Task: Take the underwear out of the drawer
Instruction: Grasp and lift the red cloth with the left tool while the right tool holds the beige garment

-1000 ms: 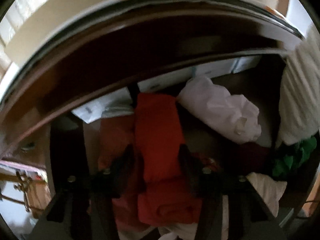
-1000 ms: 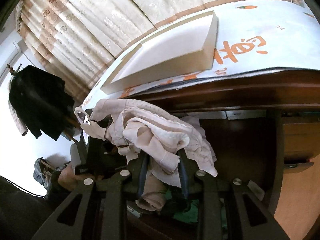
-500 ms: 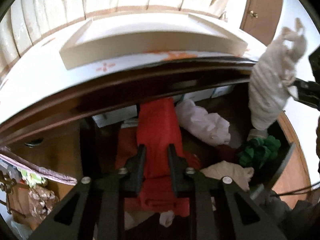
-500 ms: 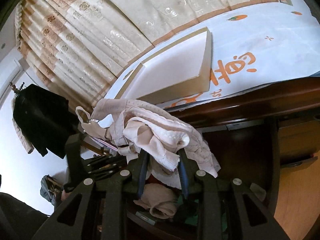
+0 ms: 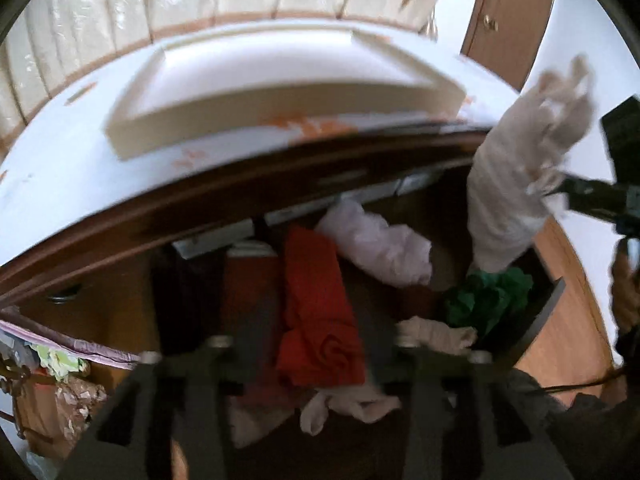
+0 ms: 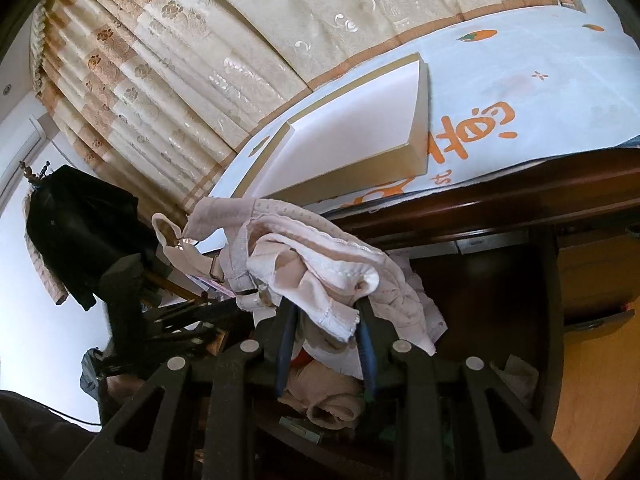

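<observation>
Orange characters on white cloth [image 6: 560,92], unreadable; right gripper [image 6: 326,320] fingers clamp beige bra [image 6: 320,264]; left gripper [image 5: 316,344] fingers spread, empty.

Cream foam slab [image 6: 352,136] lies flat on the desk [image 6: 540,208], on a white cloth printed with orange characters [image 6: 480,132] and a small carrot motif [image 6: 478,35]. Behind the desk, cream patterned curtains [image 6: 240,40] with tan banding. Black coat [image 6: 80,232] hangs on a stand at left, against a pale wall. Wooden door [image 5: 504,20] with a small round knob at far right. Wood floor [image 6: 592,408] beside the desk.
</observation>
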A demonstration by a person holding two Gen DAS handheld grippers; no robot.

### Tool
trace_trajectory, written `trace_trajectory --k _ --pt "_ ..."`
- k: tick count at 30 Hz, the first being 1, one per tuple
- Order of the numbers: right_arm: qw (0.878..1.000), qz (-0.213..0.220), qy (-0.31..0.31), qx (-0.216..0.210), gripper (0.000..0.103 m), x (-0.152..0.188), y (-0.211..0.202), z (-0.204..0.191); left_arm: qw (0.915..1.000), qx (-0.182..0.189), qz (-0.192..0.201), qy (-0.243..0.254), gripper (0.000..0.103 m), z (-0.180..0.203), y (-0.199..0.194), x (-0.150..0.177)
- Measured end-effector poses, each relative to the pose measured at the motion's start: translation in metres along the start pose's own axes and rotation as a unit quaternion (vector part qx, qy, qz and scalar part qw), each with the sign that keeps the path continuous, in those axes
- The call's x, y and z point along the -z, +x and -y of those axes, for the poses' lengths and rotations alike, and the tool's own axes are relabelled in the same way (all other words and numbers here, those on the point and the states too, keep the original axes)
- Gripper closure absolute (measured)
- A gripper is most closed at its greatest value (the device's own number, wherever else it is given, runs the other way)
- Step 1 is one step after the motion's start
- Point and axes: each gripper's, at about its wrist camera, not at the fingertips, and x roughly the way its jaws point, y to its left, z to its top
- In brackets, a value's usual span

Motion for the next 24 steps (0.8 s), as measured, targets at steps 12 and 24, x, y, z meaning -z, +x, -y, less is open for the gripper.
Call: trace_trajectory --k 12,24 --pt "1.0 -0.016 -0.006 -0.005 0.072 -0.006 0.012 0.004 0.9899 -0.026 -0.139 0.017 0.04 0.014 0.094 -0.002" --pt "1.0 -0.016 -0.003 -0.005 0.072 -0.005 0.014 0.003 0.9954 -0.011 -0.095 0.004 0.056 0.011 0.078 0.01"
